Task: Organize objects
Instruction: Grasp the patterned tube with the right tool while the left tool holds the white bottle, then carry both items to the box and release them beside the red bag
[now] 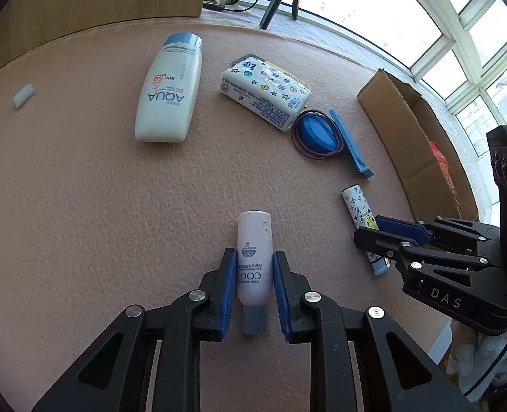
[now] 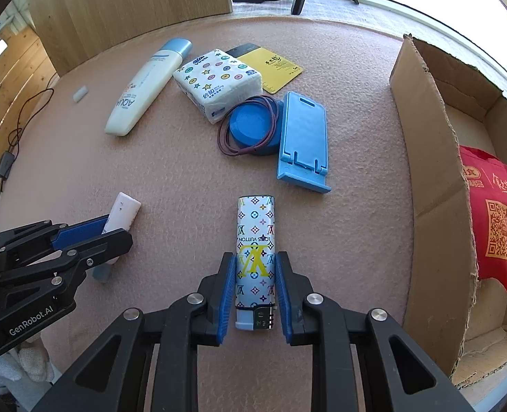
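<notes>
Both tongs grip: left gripper (image 1: 255, 276) on tube (image 1: 254, 257), right gripper (image 2: 255, 278) on lighter (image 2: 255, 250) (box (image 2: 432, 178) at table's right edge).

Lighter (image 2: 255, 254) btwn right gripper (image 2: 255, 295) fingers (image 2: 228, 295)
</notes>
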Available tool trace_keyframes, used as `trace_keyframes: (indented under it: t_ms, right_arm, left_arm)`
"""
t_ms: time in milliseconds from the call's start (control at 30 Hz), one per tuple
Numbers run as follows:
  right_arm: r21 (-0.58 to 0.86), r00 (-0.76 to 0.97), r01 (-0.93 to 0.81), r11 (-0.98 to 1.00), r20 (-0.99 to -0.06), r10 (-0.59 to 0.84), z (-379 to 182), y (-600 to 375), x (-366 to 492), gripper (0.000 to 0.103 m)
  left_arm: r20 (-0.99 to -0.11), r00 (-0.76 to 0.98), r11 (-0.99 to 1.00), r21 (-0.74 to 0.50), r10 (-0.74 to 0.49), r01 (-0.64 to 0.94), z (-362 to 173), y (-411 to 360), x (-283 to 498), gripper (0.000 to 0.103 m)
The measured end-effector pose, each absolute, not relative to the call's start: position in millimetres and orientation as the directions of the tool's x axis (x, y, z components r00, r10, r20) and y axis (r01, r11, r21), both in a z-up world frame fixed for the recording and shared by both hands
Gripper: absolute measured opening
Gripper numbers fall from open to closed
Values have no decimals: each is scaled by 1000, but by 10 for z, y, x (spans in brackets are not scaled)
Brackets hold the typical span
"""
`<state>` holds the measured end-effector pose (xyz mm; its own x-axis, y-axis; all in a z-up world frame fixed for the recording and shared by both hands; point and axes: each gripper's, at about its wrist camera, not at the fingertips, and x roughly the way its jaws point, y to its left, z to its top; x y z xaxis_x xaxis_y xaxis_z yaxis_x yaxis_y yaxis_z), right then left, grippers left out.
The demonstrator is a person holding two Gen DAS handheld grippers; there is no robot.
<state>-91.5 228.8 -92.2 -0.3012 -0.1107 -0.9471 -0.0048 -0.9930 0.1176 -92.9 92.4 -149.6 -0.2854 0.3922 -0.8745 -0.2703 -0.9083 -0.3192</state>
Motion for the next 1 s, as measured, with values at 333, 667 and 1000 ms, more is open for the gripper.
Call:
trace_keyframes:
  t_ms: [333, 667, 1000]
  right_arm:
    - [216, -358, -51, -975, -915, -184, -677, 2605, -638, 21]
    - [226, -468, -73, -971, -868, -167, -203, 2771, -525, 21]
    - [196, -510, -215, -957, -858, -61, -42, 3577, -310, 21]
  left_arm:
    - [-852, -297, -897, -373, 432, -237, -1342, 869, -916, 22]
    - [-802, -311, -848, -409, 510, -337, -917, 1407, -955, 22]
    - [-769, -262, -771, -422, 583, -478, -692, 2424, -958, 23]
